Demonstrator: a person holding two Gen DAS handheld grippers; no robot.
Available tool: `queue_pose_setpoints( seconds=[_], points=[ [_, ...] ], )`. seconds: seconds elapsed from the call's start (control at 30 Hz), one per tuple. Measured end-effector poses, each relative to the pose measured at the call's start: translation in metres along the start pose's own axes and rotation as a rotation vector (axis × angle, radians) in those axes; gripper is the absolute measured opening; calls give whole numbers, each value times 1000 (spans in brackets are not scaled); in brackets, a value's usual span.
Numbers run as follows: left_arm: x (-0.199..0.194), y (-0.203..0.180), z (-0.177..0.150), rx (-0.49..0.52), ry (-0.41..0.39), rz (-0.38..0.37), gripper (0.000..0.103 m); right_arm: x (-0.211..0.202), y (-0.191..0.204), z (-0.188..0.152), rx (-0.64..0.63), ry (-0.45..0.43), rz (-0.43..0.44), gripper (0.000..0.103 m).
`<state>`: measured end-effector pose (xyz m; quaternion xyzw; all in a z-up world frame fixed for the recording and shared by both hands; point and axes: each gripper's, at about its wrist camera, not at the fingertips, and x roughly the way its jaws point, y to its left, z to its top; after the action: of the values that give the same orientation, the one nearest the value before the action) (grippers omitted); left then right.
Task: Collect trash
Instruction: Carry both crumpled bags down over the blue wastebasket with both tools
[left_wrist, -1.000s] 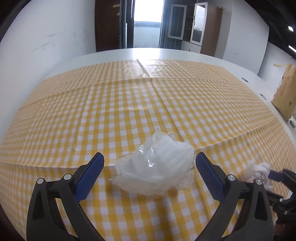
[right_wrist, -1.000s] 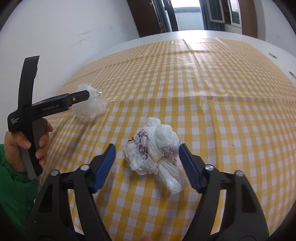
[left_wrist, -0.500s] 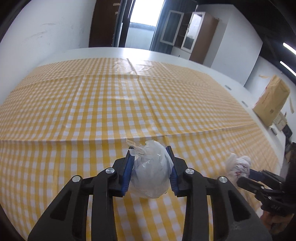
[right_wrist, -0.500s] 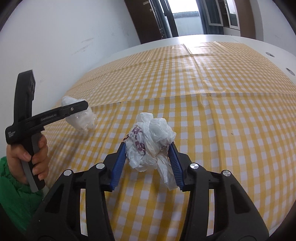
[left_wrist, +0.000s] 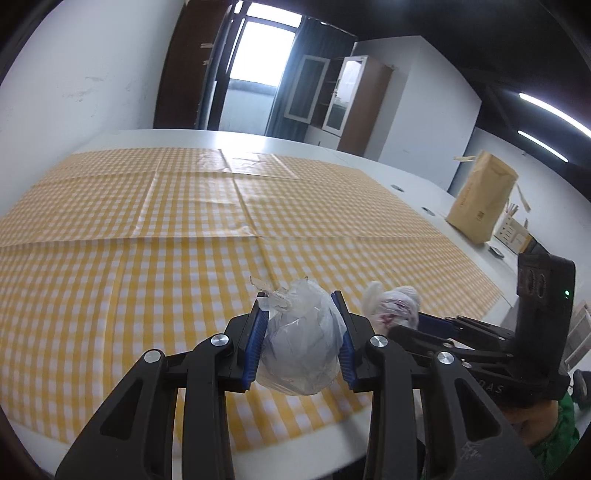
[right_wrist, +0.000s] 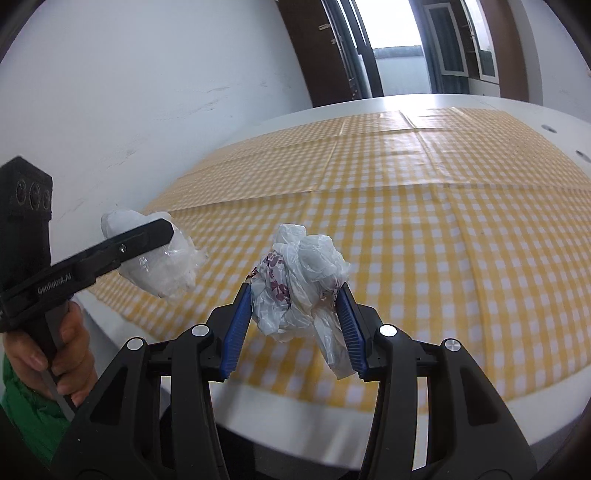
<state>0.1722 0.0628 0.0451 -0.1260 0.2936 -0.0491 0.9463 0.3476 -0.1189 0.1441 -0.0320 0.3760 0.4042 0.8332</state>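
Observation:
My left gripper (left_wrist: 300, 334) is shut on a clear crumpled plastic wad (left_wrist: 301, 345), held above the near edge of the yellow checked tablecloth (left_wrist: 147, 258). My right gripper (right_wrist: 293, 325) is shut on a white crumpled bag with purple print (right_wrist: 295, 291), also lifted off the cloth. In the left wrist view the printed bag (left_wrist: 393, 302) shows at the right in the other gripper's fingers. In the right wrist view the clear wad (right_wrist: 162, 258) hangs at the left, in the left gripper that a hand (right_wrist: 48, 354) in a green sleeve holds.
A white table (left_wrist: 332, 151) runs under the cloth, with its near edge (right_wrist: 332, 435) just below both grippers. A brown paper sack (left_wrist: 480, 199) stands at the far right. White wall on the left, dark door and cabinets at the back.
Both grippers closed on their wads, which lay on the cloth a second ago. Both have since lifted and pulled back toward the near table edge, and the two grippers have come closer together.

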Motion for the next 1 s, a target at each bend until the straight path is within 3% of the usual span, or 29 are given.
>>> queue_pose_setpoints(
  seconds=[0.17,0.53,1.0],
  points=[
    [-24,-10,-21,4,-21,-16,33,-18,23,-21,-55,-13,-26,44],
    [-64,-23,-61,-6,-32,-42,33,-55,47,-61,-77,-14,7,44],
    [-67,-26,-129,-4,81,-38,33,-72,49,-134,-60,55,22,44]
  ],
)
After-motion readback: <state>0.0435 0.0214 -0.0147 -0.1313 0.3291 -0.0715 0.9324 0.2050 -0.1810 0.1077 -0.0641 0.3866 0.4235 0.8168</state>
